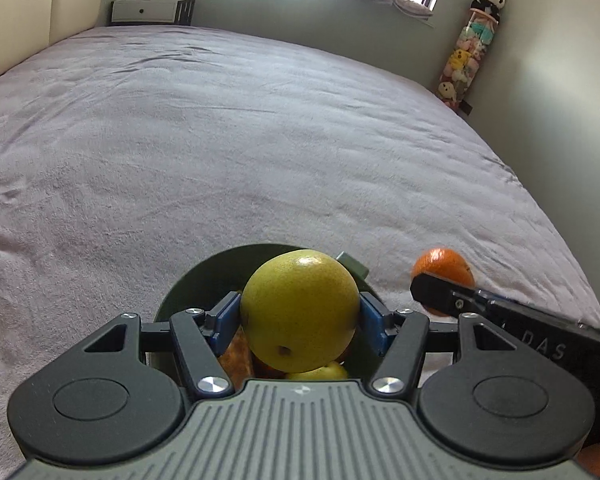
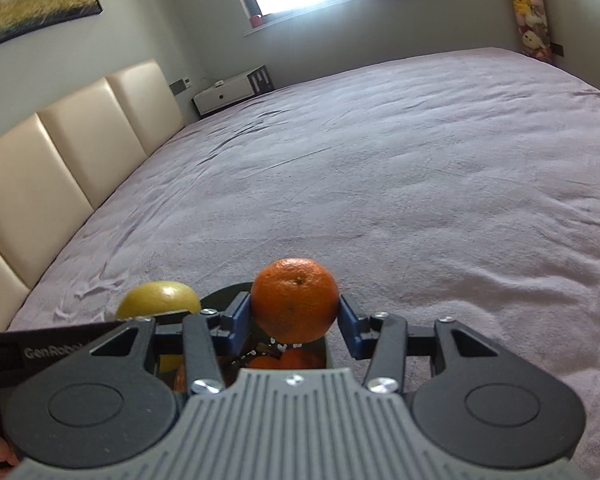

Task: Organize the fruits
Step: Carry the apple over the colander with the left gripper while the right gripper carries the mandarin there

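Left wrist – left hand-held gripper [image 1: 300, 316] grasping yellow pear [image 1: 300, 312], right wrist – right hand-held gripper [image 2: 295, 312] clamping orange [image 2: 295, 300] over bowl [image 2: 224, 294]

Two fruits held above a dark green bowl of fruit on a bed

A large yellow-green fruit [image 1: 300, 312], round with speckled skin and a small brown dimple low on its front, sits pinched between the blue pads of the left gripper [image 1: 300, 314], directly over the dark green bowl [image 1: 188, 280]. Just to its right, a bright orange [image 2: 295, 300] with dimpled peel and its dark stem scar facing up is clamped between the pads of the right gripper [image 2: 296, 314], also above the bowl. Inside the bowl lie more fruits, orange ones [image 2: 296, 360] and a yellow one [image 1: 320, 372], largely hidden beneath the held pair.
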`<state>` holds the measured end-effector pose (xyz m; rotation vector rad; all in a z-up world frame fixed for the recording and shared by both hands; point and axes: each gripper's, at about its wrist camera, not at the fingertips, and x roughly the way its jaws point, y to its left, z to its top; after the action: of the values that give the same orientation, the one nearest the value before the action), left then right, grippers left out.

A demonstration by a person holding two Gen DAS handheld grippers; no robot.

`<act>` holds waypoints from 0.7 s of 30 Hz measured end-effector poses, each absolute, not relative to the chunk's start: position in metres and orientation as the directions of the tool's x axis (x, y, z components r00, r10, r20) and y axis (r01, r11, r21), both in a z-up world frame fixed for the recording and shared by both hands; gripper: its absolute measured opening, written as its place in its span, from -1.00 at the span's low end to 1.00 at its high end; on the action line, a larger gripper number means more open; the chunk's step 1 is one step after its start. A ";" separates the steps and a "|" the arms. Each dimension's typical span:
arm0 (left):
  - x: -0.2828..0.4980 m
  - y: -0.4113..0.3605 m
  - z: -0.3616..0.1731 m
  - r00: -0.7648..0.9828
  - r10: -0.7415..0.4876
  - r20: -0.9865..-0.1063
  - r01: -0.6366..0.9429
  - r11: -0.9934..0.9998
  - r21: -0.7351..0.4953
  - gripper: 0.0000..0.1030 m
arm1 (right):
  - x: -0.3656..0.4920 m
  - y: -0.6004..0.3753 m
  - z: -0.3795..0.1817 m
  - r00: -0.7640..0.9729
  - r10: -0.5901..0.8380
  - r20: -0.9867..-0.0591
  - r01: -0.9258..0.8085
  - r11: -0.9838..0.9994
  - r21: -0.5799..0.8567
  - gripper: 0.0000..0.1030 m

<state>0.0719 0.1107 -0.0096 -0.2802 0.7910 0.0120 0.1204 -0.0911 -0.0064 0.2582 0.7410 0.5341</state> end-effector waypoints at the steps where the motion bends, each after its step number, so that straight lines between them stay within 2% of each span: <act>1: 0.073 0.111 -0.013 0.701 -0.093 -0.707 -0.111 0.965 -0.237 0.39 | 0.122 -0.091 -0.007 0.612 0.548 -0.570 -0.371 0.835 0.406 -0.13; 9: 0.084 0.096 -0.030 0.695 -0.076 -0.715 -0.017 0.992 -0.122 0.39 | 0.138 -0.090 -0.021 0.606 0.525 -0.597 -0.326 0.849 0.416 -0.14; 21: 0.109 0.087 -0.054 0.670 -0.065 -0.739 0.021 0.997 -0.069 0.39 | 0.155 -0.081 -0.034 0.602 0.501 -0.622 -0.315 0.865 0.391 -0.14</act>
<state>0.1095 0.0869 -0.0544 -0.0558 0.8346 -0.0488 0.1551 -0.0811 -0.0336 0.2525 0.7940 0.4782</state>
